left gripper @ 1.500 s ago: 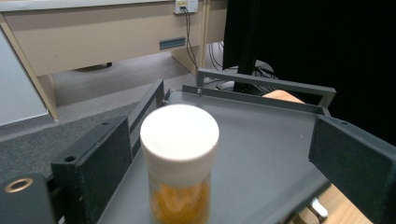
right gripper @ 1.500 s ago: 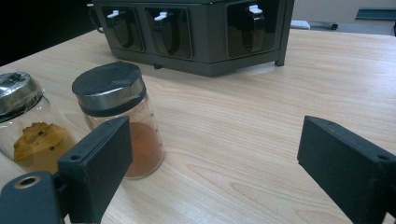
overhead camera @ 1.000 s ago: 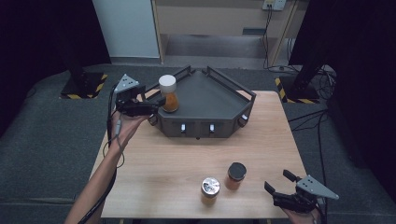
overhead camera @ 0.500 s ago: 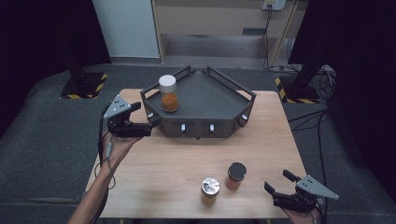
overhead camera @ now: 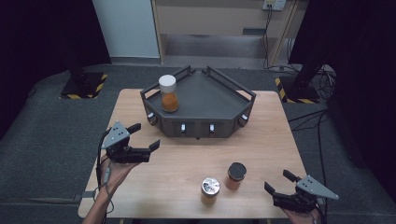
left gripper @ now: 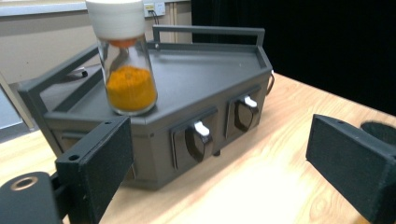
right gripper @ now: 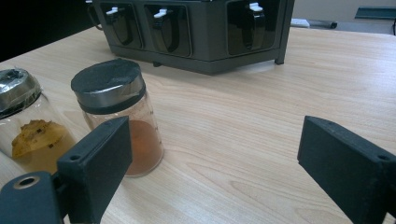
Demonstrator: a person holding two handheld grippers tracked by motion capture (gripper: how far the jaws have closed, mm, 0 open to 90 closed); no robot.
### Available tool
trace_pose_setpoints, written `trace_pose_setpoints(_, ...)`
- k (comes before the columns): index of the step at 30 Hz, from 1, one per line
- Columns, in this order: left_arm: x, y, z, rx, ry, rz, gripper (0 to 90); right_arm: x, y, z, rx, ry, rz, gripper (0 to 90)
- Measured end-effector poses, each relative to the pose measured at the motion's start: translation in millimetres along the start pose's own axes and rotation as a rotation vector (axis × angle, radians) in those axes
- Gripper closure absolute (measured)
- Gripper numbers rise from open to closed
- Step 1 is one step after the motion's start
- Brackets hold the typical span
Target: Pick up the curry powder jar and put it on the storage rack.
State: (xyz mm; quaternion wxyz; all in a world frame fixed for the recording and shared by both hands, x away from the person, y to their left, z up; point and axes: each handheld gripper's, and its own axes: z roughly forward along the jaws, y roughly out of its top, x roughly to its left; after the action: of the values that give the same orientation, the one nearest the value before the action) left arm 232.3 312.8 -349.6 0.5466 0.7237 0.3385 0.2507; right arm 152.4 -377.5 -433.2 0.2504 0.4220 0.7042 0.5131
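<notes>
Dark-curtained room around a pale wooden worktop (overhead camera: pixel 261 140). Carried a dark angular rack (overhead camera: pixel 210 93) against its far edge, with a white-capped jar (overhead camera: pixel 168 94) of orange powder upright at the rack's left front corner, just inside the rail. Carried two more jars close to the near edge, right of the middle: a black-lidded jar (overhead camera: pixel 236 176) of reddish powder and, just beside it toward the near left, a silver-lidded jar (overhead camera: pixel 210 190) with paler, chunkier contents. Stood upright, both of them, close together but not touching.

Left hand-held gripper (overhead camera: pixel 147 136): gaped wide and empty near the worktop's left edge, pointed at the rack, well apart from the white-capped jar. Right hand-held gripper (overhead camera: pixel 276 181): gaped just as wide and just as empty at the near right corner, aimed at the black-lidded jar, near it but clear of it.

Looked like small glass jars, so probably light, rigid, smooth-sided and breakable if tipped or dropped. Best taken across the glass body below the lid, pads square on opposite sides, squeezed firmly enough against slip. Called for care beside the silver-lidded neighbour: little room for the far jaw, so likely better approached from the open right side and lifted straight up before crossing to the rack.
</notes>
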Motion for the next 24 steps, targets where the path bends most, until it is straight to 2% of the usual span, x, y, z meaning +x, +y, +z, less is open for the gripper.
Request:
trace_pose_setpoints(6,-1.4,-20.4,-8.9,0.001,-0.012,0.002,7.0,0.3,0.3,0.2,0.002,-0.001,0.000,10.2)
trace_pose_setpoints(12,0.3,-40.4,-15.1,0.003,-0.046,-0.029,7.1,0.6,0.5,0.2,0.003,-0.003,-0.001,10.2)
trace_pose_setpoints(16,-2.4,-54.1,-17.0,0.015,-0.047,-0.030,7.3,0.6,0.5,0.2,0.004,-0.002,-0.002,10.2)
trace_pose_setpoints(24,-1.7,-76.6,-20.1,0.030,-0.056,-0.065,7.2,0.7,0.8,0.6,0.006,-0.002,-0.004,10.2)
